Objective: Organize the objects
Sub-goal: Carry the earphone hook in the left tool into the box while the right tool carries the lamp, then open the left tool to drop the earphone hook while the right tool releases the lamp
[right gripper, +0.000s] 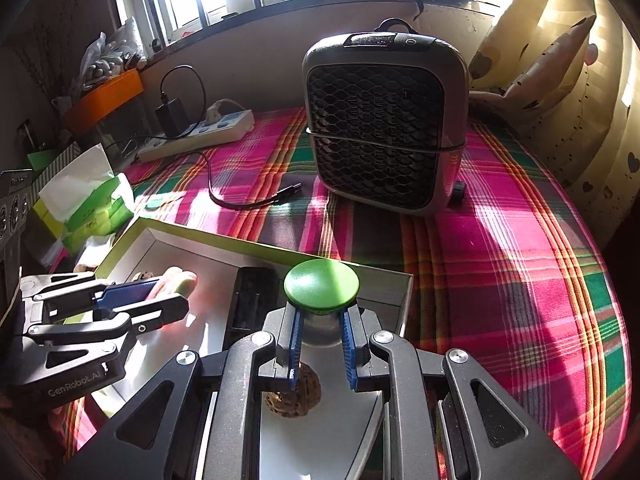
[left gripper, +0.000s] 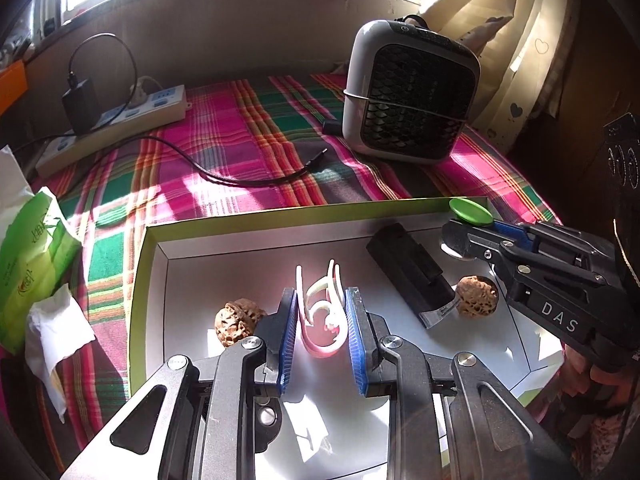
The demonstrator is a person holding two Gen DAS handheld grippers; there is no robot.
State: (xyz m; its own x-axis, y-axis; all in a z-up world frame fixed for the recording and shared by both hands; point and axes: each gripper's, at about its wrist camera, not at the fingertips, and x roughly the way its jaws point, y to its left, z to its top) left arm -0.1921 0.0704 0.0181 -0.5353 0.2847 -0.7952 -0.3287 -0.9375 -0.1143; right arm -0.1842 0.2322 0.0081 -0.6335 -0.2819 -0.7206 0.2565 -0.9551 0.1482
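- Box, green-rimmed with white inside, sits on the plaid-covered bed; holds two walnuts, black block.
- Left hand-held gripper clamps pink-white clip over the box floor.
- Right hand-held gripper pinches green-capped jar at the box's far right corner.
- Fan heater stands behind.

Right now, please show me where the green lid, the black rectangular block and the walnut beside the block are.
green lid (right gripper: 321, 283), right wrist view, centre of its top.
black rectangular block (left gripper: 408, 266), left wrist view, middle of its upper face.
walnut (left gripper: 476, 295), left wrist view, middle of its shell.
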